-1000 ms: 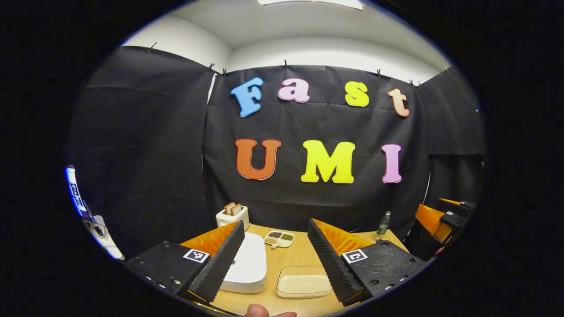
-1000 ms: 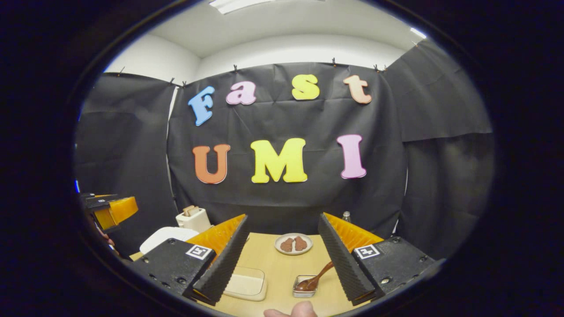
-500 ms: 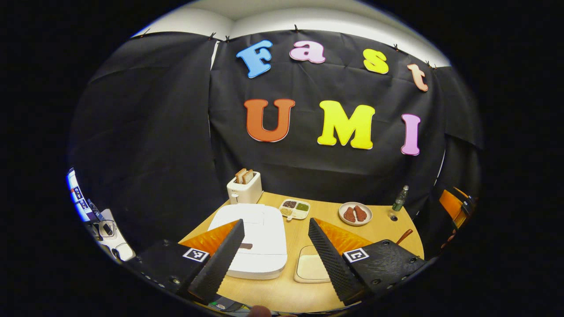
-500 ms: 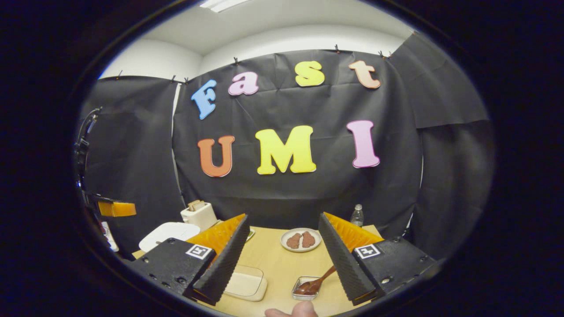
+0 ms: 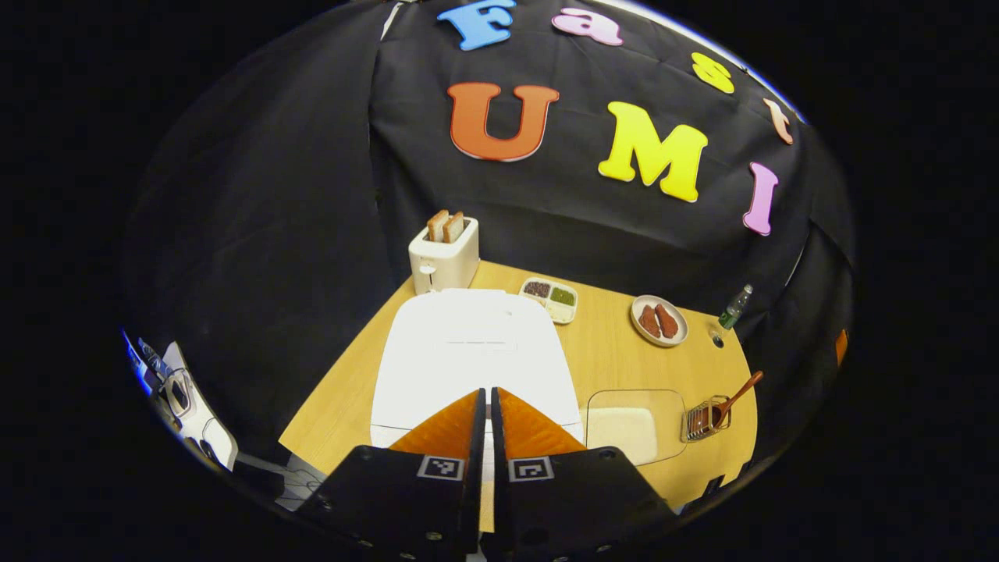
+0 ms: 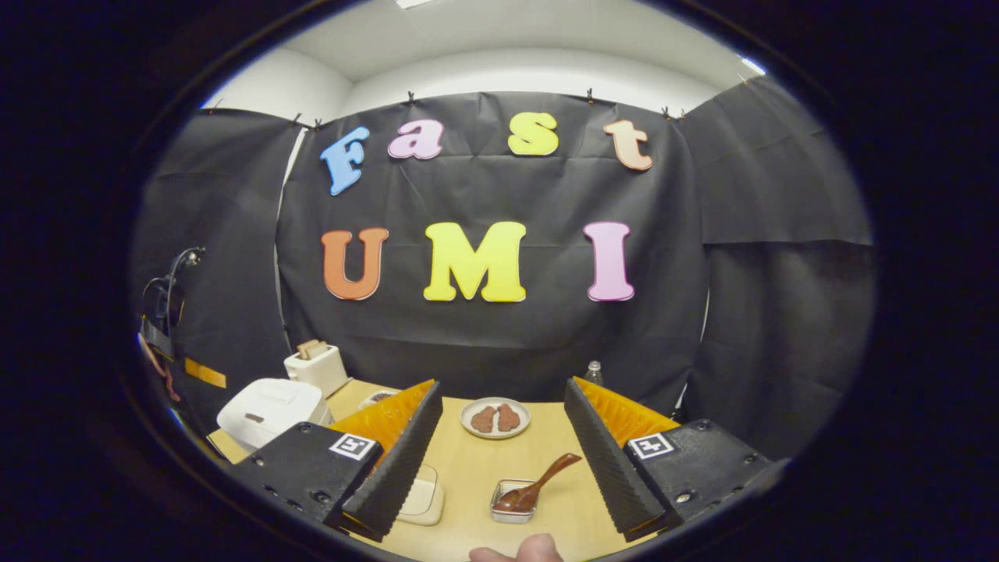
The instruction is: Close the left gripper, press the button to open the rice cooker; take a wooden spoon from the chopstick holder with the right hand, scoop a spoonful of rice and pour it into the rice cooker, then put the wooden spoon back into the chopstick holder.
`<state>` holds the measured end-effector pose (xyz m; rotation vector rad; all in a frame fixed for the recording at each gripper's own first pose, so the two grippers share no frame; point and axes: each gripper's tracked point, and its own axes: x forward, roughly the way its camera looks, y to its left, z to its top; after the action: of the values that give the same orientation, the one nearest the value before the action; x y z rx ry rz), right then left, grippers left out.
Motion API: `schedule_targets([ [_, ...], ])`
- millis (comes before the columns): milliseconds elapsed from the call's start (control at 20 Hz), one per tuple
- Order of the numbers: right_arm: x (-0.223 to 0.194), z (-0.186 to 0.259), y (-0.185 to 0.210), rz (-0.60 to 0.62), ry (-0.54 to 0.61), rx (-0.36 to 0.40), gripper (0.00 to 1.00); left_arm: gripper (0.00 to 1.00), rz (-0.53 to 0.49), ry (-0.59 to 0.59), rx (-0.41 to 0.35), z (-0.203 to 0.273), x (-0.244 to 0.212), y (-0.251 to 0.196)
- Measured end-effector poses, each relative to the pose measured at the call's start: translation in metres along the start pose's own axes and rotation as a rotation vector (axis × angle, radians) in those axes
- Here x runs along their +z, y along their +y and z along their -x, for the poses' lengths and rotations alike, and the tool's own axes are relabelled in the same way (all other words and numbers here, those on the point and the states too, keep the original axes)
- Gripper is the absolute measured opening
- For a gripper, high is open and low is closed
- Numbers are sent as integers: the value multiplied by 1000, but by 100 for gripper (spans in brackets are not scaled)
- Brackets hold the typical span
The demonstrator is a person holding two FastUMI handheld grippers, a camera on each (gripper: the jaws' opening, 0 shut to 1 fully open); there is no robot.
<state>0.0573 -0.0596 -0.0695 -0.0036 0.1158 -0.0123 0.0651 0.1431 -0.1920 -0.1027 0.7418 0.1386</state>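
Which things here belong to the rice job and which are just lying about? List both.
Belong to the job:
rice cooker, lid down
wooden spoon, resting in the chopstick holder
rice tray
left gripper, shut above the cooker
right gripper, open

Just lying about:
toaster with bread
divided dish
plate of brown food
bottle

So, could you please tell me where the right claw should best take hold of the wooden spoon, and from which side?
Probably the upper handle of the wooden spoon. Its bowl sits down in the chopstick holder, while the handle slants up and out to the right, free of the rim. The right claw is open and could come from above, one finger either side of the handle.
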Motion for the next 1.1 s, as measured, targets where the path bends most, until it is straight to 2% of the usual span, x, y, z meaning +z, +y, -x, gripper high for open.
schedule_targets([
  [50,-5,3,0,-2,14,-14,100,7,19,9,-8,-13,-3,2],
  [100,-9,6,0,-4,27,-23,100,0,30,36,-54,-17,-6,-3],
  [200,-13,12,-1,2,41,-48,100,0,32,74,-76,-35,-14,-2],
  [600,-23,28,-9,18,71,-121,100,0,22,125,-78,-67,-31,9],
  [750,-22,28,-6,18,75,-126,100,0,23,127,-81,-70,-36,9],
  [900,-20,28,1,27,71,-113,100,0,66,157,-87,-71,-49,7],
  [1100,-20,26,9,14,71,-93,100,0,65,142,-83,-70,-44,9],
])
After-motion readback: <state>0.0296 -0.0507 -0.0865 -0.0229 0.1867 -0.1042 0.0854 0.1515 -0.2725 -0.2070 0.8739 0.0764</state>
